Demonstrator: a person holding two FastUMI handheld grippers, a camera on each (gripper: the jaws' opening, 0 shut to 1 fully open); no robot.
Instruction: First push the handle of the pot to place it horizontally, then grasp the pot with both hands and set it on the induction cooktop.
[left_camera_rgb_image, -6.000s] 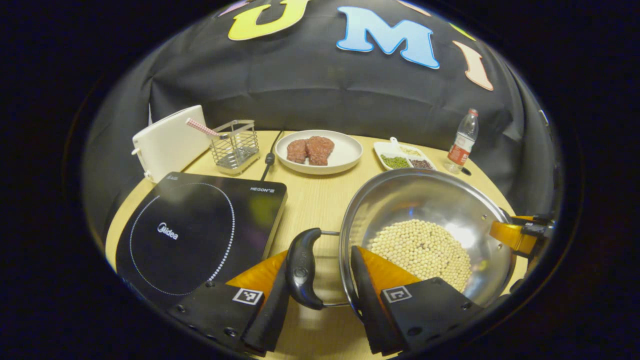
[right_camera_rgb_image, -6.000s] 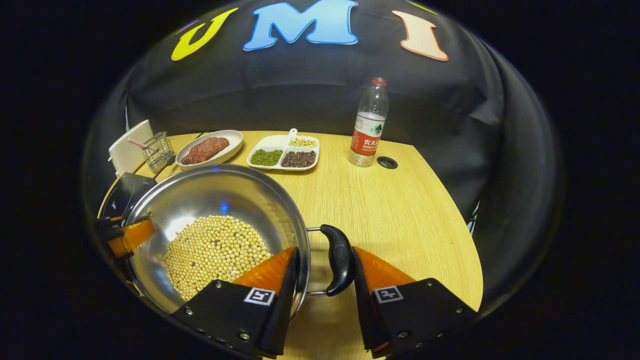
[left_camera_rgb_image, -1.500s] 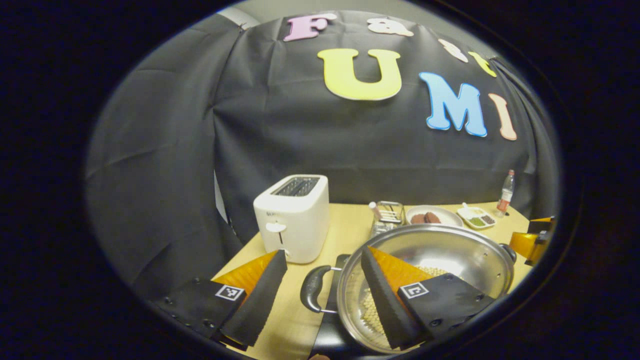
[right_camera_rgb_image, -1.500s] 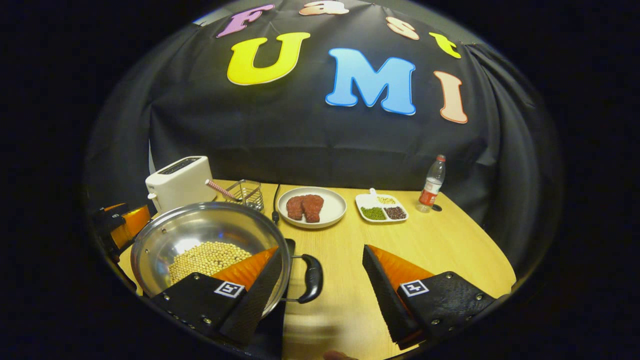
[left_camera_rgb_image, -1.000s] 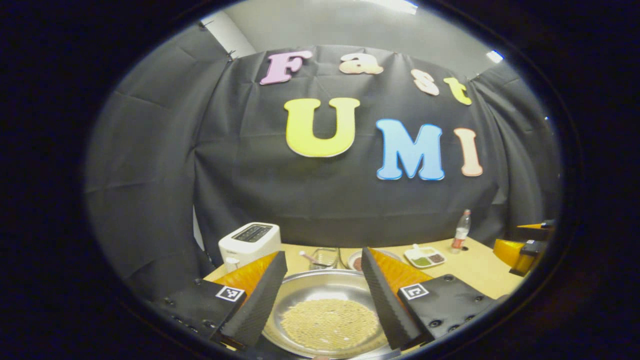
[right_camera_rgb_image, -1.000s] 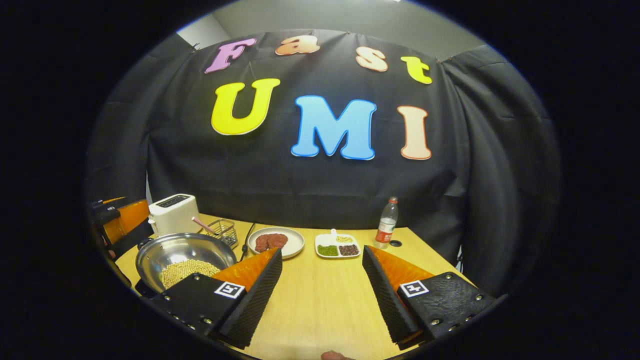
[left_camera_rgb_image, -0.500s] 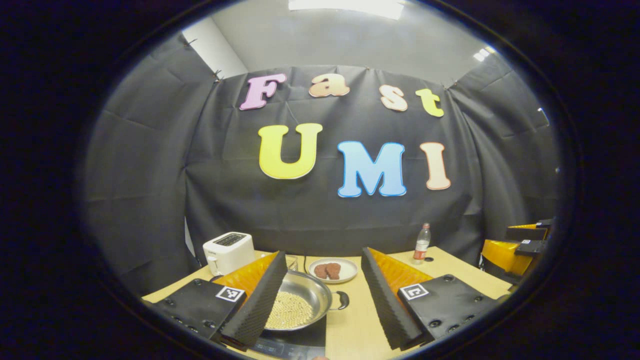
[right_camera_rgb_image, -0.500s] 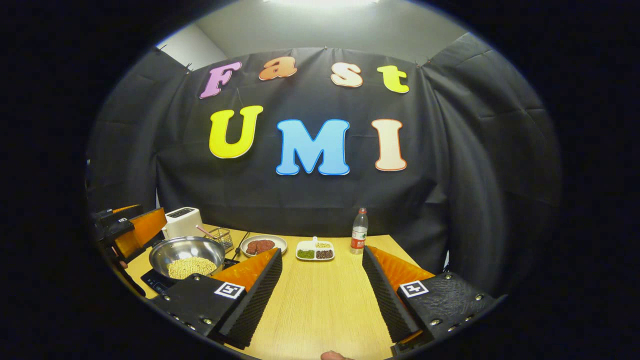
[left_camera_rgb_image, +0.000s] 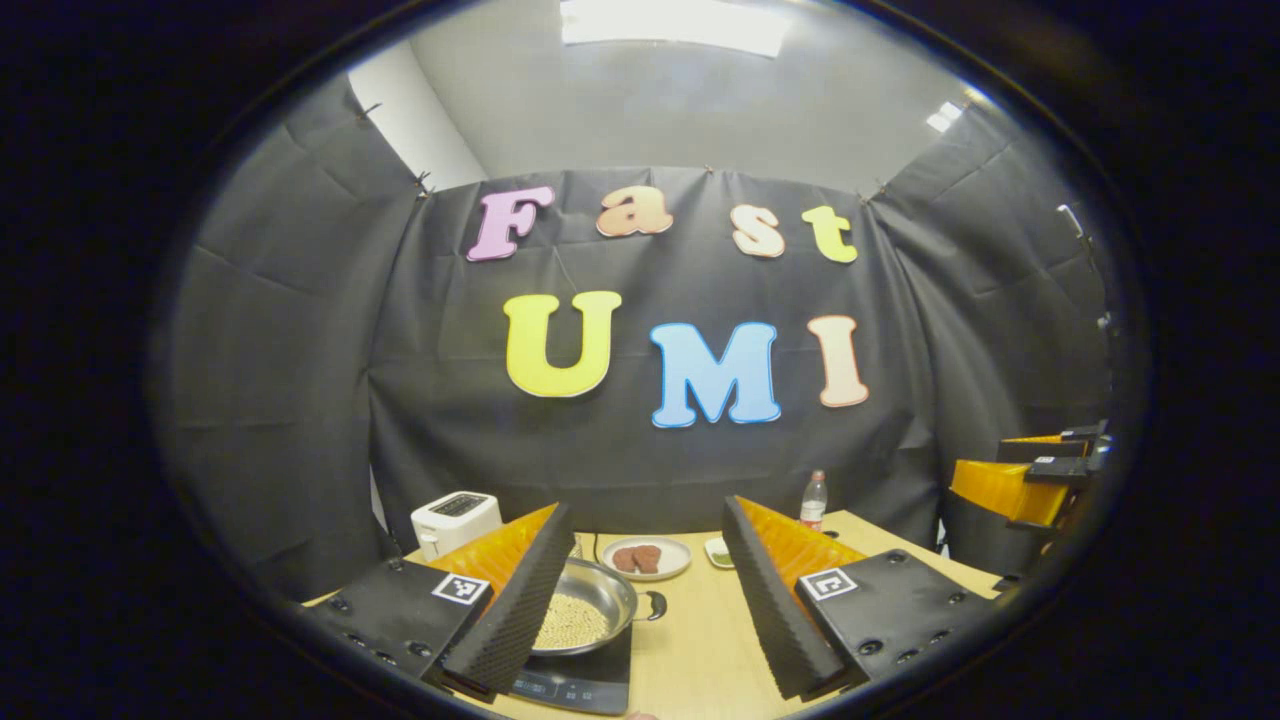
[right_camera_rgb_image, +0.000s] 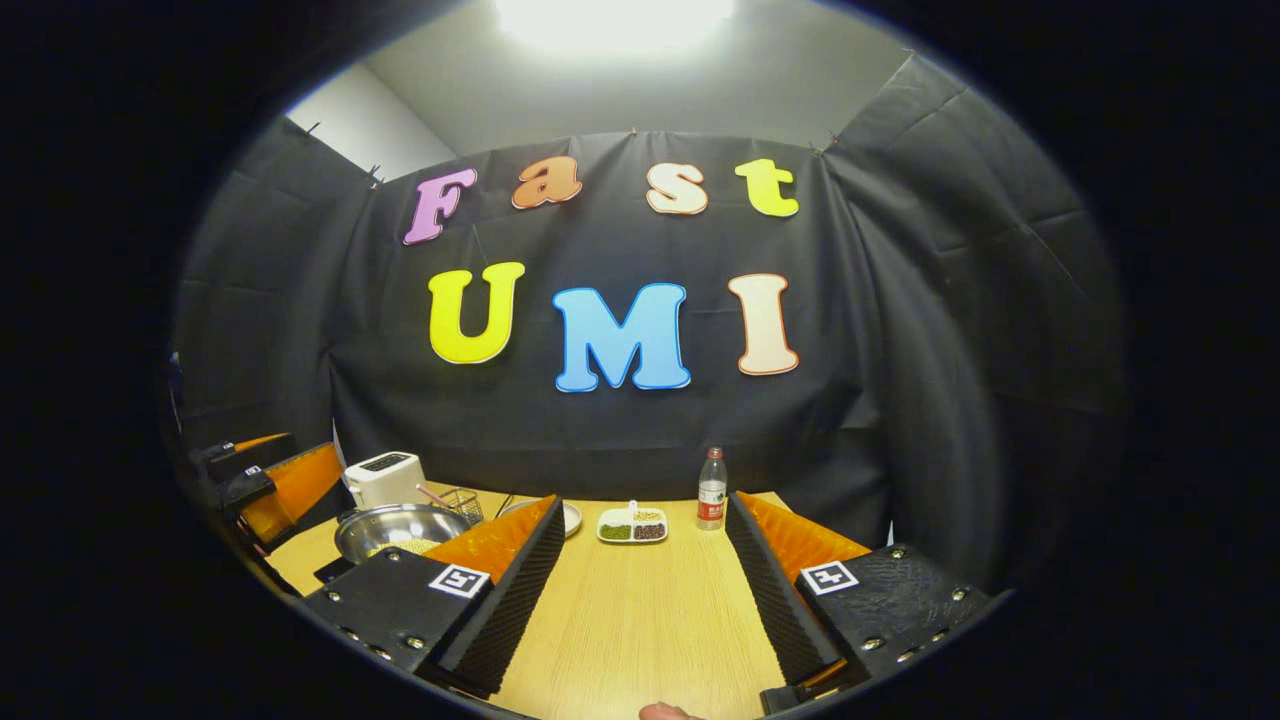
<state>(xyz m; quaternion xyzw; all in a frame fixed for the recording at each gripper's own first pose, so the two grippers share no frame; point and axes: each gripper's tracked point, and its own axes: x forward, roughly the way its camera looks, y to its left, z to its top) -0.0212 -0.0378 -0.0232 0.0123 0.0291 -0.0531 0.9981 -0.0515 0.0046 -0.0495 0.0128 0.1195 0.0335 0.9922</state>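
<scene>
You have bare light wooden tabletop at lower centre; the clear plastic bottle and white divided dish block its far edge.

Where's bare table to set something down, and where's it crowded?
Free: the wide wood strip of the table in front of the right tongs, bordered behind by the sectioned dish and bottle. Crowded: the left side, with the pot on the cooktop, toaster, wire basket and meat plate.
</scene>
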